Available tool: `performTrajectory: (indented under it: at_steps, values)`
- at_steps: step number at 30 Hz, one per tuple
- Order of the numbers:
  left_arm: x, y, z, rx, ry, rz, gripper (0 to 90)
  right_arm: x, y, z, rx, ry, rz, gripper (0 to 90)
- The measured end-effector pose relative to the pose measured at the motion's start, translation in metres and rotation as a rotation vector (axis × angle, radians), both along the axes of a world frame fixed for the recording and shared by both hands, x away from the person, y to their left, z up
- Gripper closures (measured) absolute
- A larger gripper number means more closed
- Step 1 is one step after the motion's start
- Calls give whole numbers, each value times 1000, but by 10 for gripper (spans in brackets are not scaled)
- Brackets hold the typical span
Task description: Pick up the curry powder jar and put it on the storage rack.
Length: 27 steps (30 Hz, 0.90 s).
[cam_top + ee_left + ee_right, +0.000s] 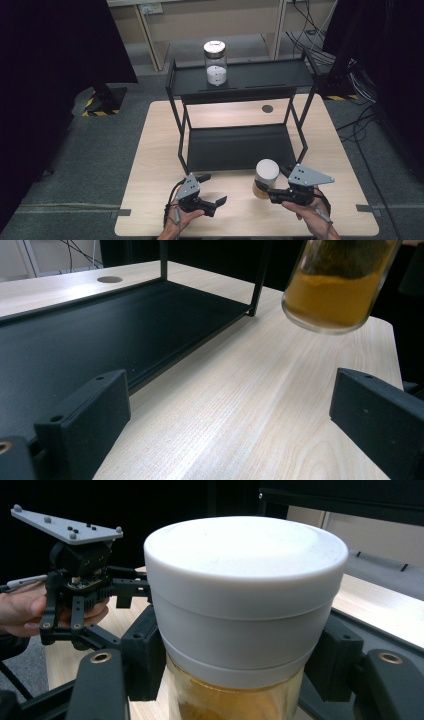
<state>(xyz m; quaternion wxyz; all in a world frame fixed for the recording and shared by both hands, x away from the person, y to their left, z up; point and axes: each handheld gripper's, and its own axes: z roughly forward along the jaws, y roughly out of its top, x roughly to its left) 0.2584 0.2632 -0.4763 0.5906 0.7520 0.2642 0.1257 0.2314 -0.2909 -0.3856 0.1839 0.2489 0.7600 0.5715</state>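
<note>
1. Pale wooden table (155, 150) stands on grey carpet, with wooden shelving behind it and dark curtains at both sides; a black metal two-tier shelf rack (240, 80) sits on its far half.

2. On the rack's top tier stands a clear glass jar with a pale lid and white powder inside (215, 63); it is upright and well apart from both hands.

3. The right gripper (272, 192) has its jaws closed on a clear glass jar with a white lid and yellow-orange powder (265, 178), gripping the glass just under the lid, as the right gripper view shows (240, 605).

4. In the left gripper view this jar (335, 290) hangs clear of the tabletop, its base off the wood, near the front edge of the rack's lower tier (240, 145).

5. The jar's long axis runs from base to lid and is close to upright, leaning slightly; the lid points up.

6. The left gripper (212, 192) rests low above the table's near edge, its jaws spread wide with nothing between them.

7. Judging from this, the pick-up is done and the jar is lifted; carrying it to a tier of the rack, setting it down upright and letting go are left. Which tier it is bound for I cannot tell.
</note>
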Motion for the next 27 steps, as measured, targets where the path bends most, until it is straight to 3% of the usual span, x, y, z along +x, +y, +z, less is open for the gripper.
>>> performTrajectory:
  at_steps: [13,27]
  values:
    - [0,0,0,2,-1,-1,22,12,-1,24,1,7,21,355]
    - [0,1,0,-3,-3,-1,22,35,12,74,4,-6,64,355]
